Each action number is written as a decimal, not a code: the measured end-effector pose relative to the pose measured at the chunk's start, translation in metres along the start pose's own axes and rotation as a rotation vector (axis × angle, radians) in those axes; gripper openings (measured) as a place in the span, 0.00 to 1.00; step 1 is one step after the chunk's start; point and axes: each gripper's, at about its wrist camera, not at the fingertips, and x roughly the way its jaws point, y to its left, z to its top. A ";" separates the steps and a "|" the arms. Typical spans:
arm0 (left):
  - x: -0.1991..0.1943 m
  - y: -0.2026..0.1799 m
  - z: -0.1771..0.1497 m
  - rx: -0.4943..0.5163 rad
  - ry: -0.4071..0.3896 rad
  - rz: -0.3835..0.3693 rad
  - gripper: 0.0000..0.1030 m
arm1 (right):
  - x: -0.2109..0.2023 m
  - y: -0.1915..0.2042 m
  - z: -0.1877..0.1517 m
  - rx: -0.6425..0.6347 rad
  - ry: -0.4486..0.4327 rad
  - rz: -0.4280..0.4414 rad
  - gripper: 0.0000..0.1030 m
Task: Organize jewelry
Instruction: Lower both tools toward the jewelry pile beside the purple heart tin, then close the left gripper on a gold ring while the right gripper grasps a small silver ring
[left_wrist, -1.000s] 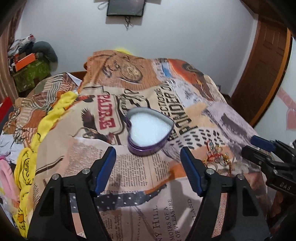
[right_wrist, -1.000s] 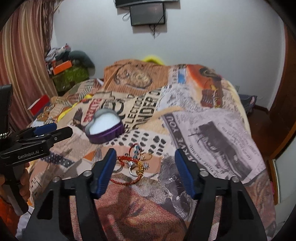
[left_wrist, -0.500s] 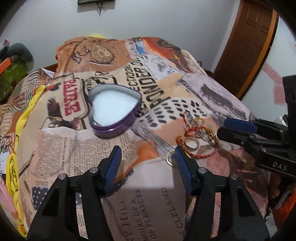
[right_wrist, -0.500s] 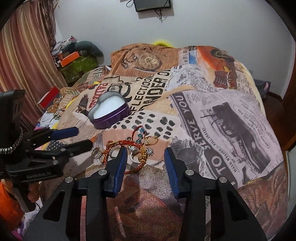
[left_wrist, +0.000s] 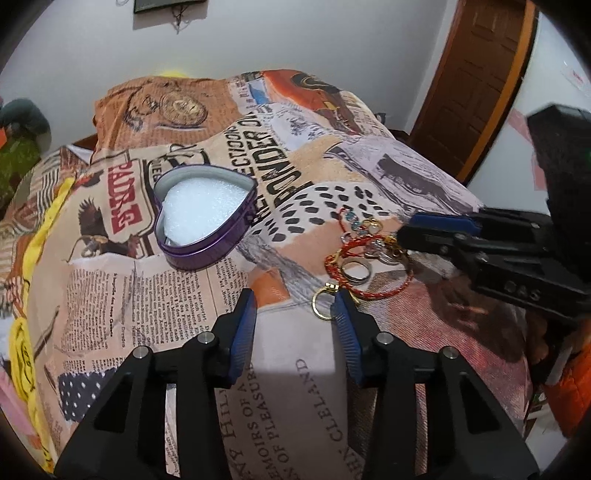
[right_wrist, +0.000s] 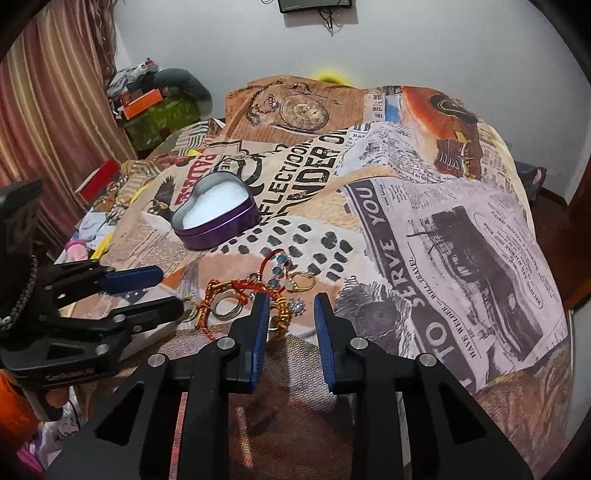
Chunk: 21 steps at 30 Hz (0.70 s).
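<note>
A purple heart-shaped tin (left_wrist: 205, 218) with white foam inside sits open on the bed; it also shows in the right wrist view (right_wrist: 218, 218). A pile of jewelry (left_wrist: 364, 258) lies to its right: a red cord bracelet, rings and small charms, also seen in the right wrist view (right_wrist: 255, 299). A gold ring (left_wrist: 323, 303) lies at the pile's near edge, just inside my left gripper's right finger. My left gripper (left_wrist: 295, 306) is open and empty. My right gripper (right_wrist: 290, 314) is open and empty, its left finger over the pile's near edge.
The bed is covered by a newspaper-print blanket (right_wrist: 424, 229). Clutter and boxes (right_wrist: 155, 110) are piled by the curtain at the far left. A wooden door (left_wrist: 476, 74) stands at the right. The blanket drops off at the bed's right edge.
Both grippers have moved closer to the jewelry pile and both have narrowed their openings. The left gripper has swung right, from the heart tin toward the gold ring.
</note>
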 end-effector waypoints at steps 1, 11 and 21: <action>-0.001 -0.003 0.000 0.012 -0.003 0.004 0.42 | 0.001 0.000 0.000 -0.001 0.002 -0.005 0.19; 0.009 -0.014 -0.002 0.062 0.002 0.007 0.40 | 0.005 -0.001 -0.007 -0.033 0.038 -0.030 0.17; 0.015 -0.009 -0.002 0.053 -0.010 -0.009 0.26 | 0.019 0.007 0.000 -0.083 0.066 -0.004 0.17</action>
